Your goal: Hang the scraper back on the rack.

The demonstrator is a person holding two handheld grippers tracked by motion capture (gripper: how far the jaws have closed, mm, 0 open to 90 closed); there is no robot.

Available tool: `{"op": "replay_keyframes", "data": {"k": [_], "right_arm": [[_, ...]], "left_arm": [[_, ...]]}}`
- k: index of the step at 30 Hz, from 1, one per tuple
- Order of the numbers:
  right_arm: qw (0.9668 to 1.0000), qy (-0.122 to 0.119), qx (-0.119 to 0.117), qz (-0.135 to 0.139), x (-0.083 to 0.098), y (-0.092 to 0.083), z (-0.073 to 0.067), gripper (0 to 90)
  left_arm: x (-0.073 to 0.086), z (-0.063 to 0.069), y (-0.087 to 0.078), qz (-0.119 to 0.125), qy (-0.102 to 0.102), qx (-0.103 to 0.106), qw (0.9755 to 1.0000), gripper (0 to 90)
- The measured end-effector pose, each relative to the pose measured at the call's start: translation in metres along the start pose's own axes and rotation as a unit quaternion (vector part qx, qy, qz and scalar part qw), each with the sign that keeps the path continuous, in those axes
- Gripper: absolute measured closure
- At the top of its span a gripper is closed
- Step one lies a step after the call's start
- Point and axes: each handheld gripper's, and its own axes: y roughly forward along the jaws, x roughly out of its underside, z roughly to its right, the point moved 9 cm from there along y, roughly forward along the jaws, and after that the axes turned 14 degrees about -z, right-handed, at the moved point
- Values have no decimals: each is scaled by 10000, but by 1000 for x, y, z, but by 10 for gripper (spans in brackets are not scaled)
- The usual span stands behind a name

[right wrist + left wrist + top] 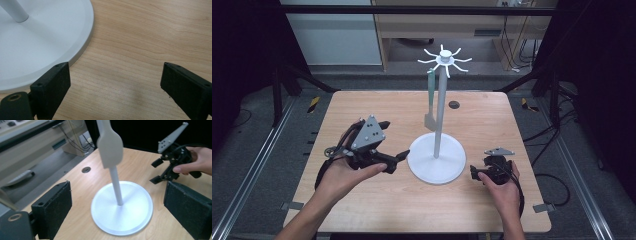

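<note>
One spatula (431,102) hangs on rack (439,75).

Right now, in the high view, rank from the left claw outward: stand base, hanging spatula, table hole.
1. Stand base, just right of the left claw.
2. Hanging spatula, beyond, beside the pole.
3. Table hole, farthest, toward the far edge.

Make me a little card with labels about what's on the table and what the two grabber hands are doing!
table: wooden top
stand: white, round base, upright pole, hooks on top
hanging thing: pale spatula on one hook, blade down, above the base
left gripper: open, holding nothing, beside the base
right gripper: open, holding nothing, low by the base's other side
hole: small dark round one behind the stand
</note>
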Motion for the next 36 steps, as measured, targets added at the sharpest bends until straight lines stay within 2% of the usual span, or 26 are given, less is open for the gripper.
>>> {"op": "replay_keyframes", "data": {"k": [3, 8, 10, 14, 17, 21, 29, 36], "right_arm": [[10000, -3, 11, 2, 0, 0, 0, 93], [10000, -1, 22, 4, 0, 0, 2, 91], [10000, 8, 15, 3, 0, 0, 1, 91], [10000, -4, 18, -12, 1, 0, 0, 91], [10000, -29, 32, -15, 1, 0, 0, 91], [10000, -6, 28, -12, 1, 0, 0, 90], [10000, -24, 44, -27, 1, 1, 0, 89], [10000, -28, 34, -42, 1, 1, 0, 87]], "left_arm": [[13, 7, 8, -40, -19, 128, 9999, 68], [33, 8, 18, -53, -162, 133, 9998, 65], [46, 6, 25, -179, -127, 56, 9997, 55], [71, 3, 38, -332, -212, 16, 9992, 52], [87, -1, 46, -427, -119, -141, 9989, 52], [106, -4, 53, -537, -187, -104, 9983, 52], [140, -15, 62, -803, -289, -207, 9961, 52], [161, -24, 65, -888, -484, -226, 9946, 52]]}}
